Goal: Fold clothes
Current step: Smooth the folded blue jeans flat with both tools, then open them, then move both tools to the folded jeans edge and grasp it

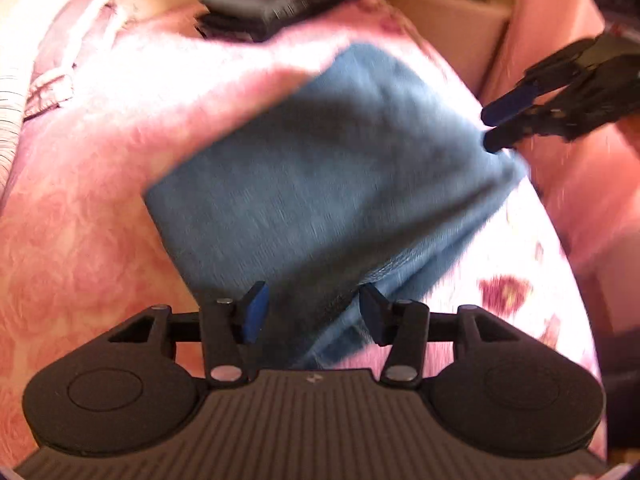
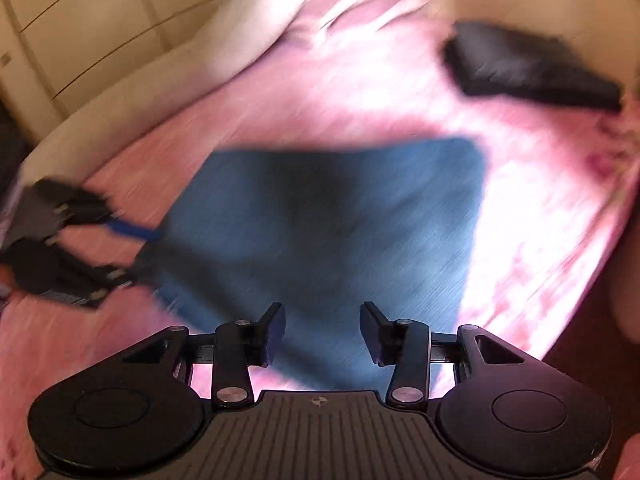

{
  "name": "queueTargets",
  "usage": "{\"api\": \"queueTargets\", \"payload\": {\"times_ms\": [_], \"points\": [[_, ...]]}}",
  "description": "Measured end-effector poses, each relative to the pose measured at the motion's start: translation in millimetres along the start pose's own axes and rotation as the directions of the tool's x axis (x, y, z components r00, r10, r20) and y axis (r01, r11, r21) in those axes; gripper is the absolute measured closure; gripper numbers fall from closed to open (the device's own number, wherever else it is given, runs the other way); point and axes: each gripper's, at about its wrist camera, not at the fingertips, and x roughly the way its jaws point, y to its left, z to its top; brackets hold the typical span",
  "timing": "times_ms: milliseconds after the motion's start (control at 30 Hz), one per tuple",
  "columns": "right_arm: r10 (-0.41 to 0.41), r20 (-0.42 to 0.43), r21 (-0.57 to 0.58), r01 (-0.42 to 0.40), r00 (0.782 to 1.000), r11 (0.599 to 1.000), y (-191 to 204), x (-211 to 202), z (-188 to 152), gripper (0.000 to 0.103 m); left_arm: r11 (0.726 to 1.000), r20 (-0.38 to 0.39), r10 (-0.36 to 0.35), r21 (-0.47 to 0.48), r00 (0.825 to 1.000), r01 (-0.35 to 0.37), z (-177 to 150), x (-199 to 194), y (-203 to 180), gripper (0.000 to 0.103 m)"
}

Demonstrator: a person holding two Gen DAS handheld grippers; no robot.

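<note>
One blue garment (image 1: 320,168) lying folded compact on pink bedspread (image 1: 80,220), dark folded pile (image 1: 276,0) beyond; left gripper (image 1: 314,312), right gripper (image 2: 322,332) spread, clasping nothing.

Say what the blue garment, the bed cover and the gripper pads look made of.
Blue garment: soft matte cloth, likely denim or heavy cotton, given the faint woven streaks and stitched seam. Bed cover: pink fabric with a raised floral pattern, slightly shiny. Left hand-held gripper pads: blue, matte, probably rubber or foam; blur leaves it open.
</note>
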Motion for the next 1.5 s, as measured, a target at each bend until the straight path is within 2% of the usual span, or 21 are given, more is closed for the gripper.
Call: {"api": "queueTargets", "payload": {"times_ms": [100,167,200,267,367,533,600,667,800,867,967,1000,1100,1200,1300,1400,1500], "points": [[-0.071,0.034,0.045,0.07,0.997,0.997,-28,15,34,0.058,0.998,0.042,-0.008,-0.062,0.999,0.01,24,7,24,0.059],[-0.088,0.068,0.059,0.084,0.994,0.995,-44,30,57,0.058,0.992,0.064,-0.006,-0.122,0.998,0.013,39,18,44,0.059],[-0.096,0.085,0.065,0.09,0.992,0.994,-53,37,68,0.058,0.99,0.056,0.006,-0.143,0.998,0.002,44,27,53,0.059],[-0.099,0.06,0.1,0.092,0.993,0.991,-70,63,86,0.058,0.983,0.025,0.023,-0.182,0.999,-0.018,50,47,69,0.059],[-0.098,0.036,0.099,0.094,0.995,0.991,-76,70,87,0.058,0.977,-0.026,0.011,-0.211,1.0,-0.016,46,72,83,0.057],[-0.097,-0.003,0.094,0.097,0.995,0.991,-85,81,87,0.058,0.979,-0.026,0.019,-0.203,0.999,-0.023,41,77,85,0.052],[-0.097,-0.019,0.092,0.098,0.995,0.991,-88,85,86,0.057,0.983,-0.035,0.035,-0.18,0.999,-0.041,39,71,81,0.054],[-0.097,-0.034,0.09,0.1,0.995,0.991,-92,89,86,0.057,0.986,-0.022,0.05,-0.157,0.999,-0.053,36,52,74,0.062],[-0.061,0.029,0.061,0.059,0.998,0.996,-53,38,60,0.057,0.994,0.021,0.034,-0.103,0.999,-0.032,14,9,46,0.061],[-0.042,0.032,0.035,0.04,0.999,0.999,-26,18,36,0.057,0.997,-0.008,0.042,-0.065,0.999,-0.043,-5,13,29,0.061],[-0.046,-0.04,-0.005,0.046,0.998,0.999,4,18,-11,0.057,0.998,-0.057,0.061,-0.008,0.997,-0.061,-34,21,5,0.059],[-0.061,-0.061,-0.015,0.06,0.996,0.998,10,22,-27,0.057,0.998,-0.073,0.068,0.012,0.995,-0.067,-43,24,-4,0.054],[-0.125,-0.026,-0.127,0.121,0.992,0.985,33,23,-52,0.054,0.987,-0.089,0.127,0.11,0.988,-0.117,-45,30,-20,0.052],[-0.162,-0.049,-0.076,0.158,0.986,0.984,43,9,-46,0.052,0.988,-0.081,0.143,0.064,0.986,-0.138,-38,9,-23,0.056],[-0.207,-0.021,-0.038,0.206,0.978,0.978,58,-24,-51,0.037,0.986,-0.063,0.163,-0.03,0.985,-0.166,-42,-27,-32,0.059],[-0.233,-0.049,-0.003,0.233,0.971,0.972,78,-54,-62,0.033,0.973,-0.073,0.181,-0.13,0.981,-0.189,-50,-61,-47,0.054],[-0.259,-0.095,0.062,0.265,0.961,0.962,95,-80,-69,0.03,0.95,-0.083,0.201,-0.228,0.976,-0.215,-60,-91,-62,0.047]]}}
